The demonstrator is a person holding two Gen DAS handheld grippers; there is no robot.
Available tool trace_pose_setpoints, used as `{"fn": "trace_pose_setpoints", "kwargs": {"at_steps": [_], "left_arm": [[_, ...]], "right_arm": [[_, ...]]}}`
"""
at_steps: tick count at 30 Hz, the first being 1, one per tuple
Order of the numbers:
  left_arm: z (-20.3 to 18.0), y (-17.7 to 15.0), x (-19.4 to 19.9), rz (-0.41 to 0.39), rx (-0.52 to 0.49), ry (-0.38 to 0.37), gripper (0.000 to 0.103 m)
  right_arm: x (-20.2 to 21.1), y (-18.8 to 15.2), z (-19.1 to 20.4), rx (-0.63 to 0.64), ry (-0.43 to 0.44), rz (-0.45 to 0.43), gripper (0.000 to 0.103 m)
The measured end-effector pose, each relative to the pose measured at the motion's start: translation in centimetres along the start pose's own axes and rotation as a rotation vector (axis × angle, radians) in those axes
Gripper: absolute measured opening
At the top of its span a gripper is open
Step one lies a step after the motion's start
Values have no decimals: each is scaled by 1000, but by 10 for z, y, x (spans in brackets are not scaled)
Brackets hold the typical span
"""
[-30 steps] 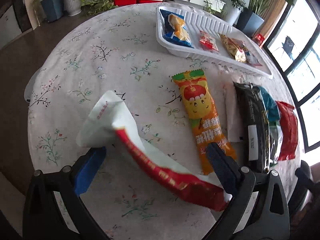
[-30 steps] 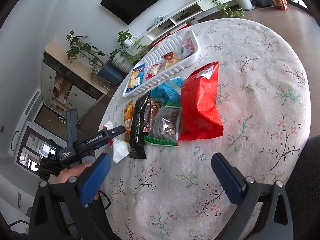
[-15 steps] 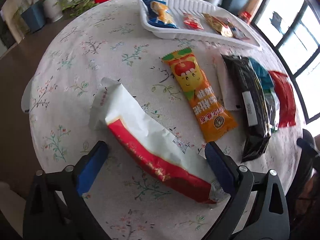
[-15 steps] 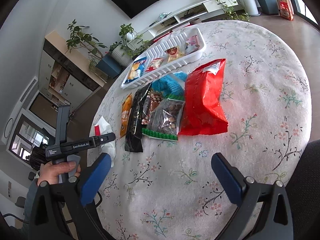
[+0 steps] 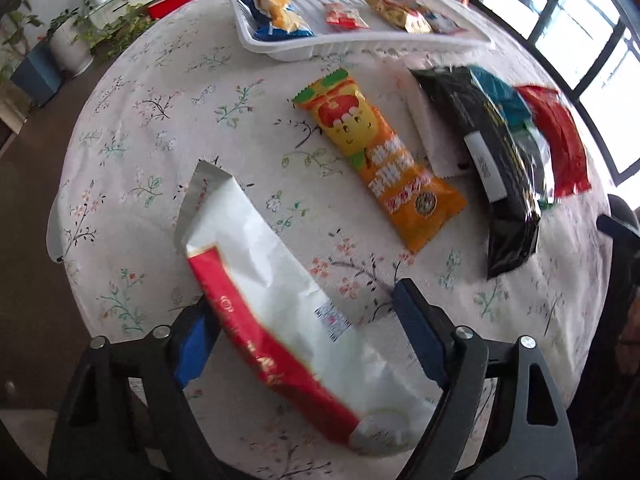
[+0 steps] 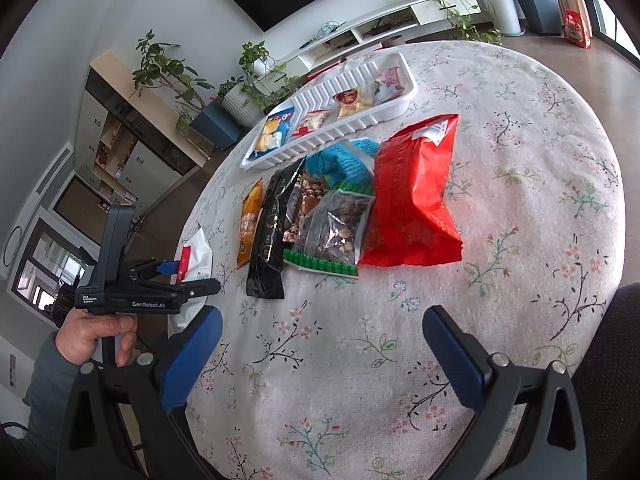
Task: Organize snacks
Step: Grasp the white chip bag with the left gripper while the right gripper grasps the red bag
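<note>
**Left claw closing over the white-and-red packet near the table's edge**

The white-and-red packet lay on the table close to its near-left edge, directly under the left gripper, which was far nearer to it than the right one. Its long axis ran on a slant across the gap between the jaws, from the folded white end toward the table's middle to the rounded end beneath the right-hand finger. The left blue pad sat at the packet's red border; the other pad stood beside its white face, and no firm pinch could be made out. The jaws had just been closing with the packet between them, though they remained fairly wide.

Compared with a second ago, the packet lay flatter on the cloth and sat deeper between the fingers, and the view had rolled so the tray sat higher and farther left.

The right gripper hovered wide open and empty over the near edge, well apart from the red bag and the other snacks beside the tray.
</note>
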State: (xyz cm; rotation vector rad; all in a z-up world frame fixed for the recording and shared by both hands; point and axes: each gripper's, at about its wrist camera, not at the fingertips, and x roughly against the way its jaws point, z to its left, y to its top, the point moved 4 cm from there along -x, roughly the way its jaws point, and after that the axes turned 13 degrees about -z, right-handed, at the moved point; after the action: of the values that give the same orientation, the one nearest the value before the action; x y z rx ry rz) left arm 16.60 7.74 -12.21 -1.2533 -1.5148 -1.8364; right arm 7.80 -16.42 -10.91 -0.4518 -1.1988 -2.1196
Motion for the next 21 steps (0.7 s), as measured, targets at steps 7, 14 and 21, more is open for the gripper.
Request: {"fn": "trace_pose_setpoints", "kwargs": {"at_steps": [7,14,21], "left_arm": [[6,-6,17,-54,35,27,26],[-5,-15,22,-45,5,42,26],[-2,-16,22,-77,33,52,28]], "right_arm": [[5,5,-3,13,-26,-26,103],[5,6,-8,7,-49,-24,103],[13,20,-13,59,-119,-68,103]]}}
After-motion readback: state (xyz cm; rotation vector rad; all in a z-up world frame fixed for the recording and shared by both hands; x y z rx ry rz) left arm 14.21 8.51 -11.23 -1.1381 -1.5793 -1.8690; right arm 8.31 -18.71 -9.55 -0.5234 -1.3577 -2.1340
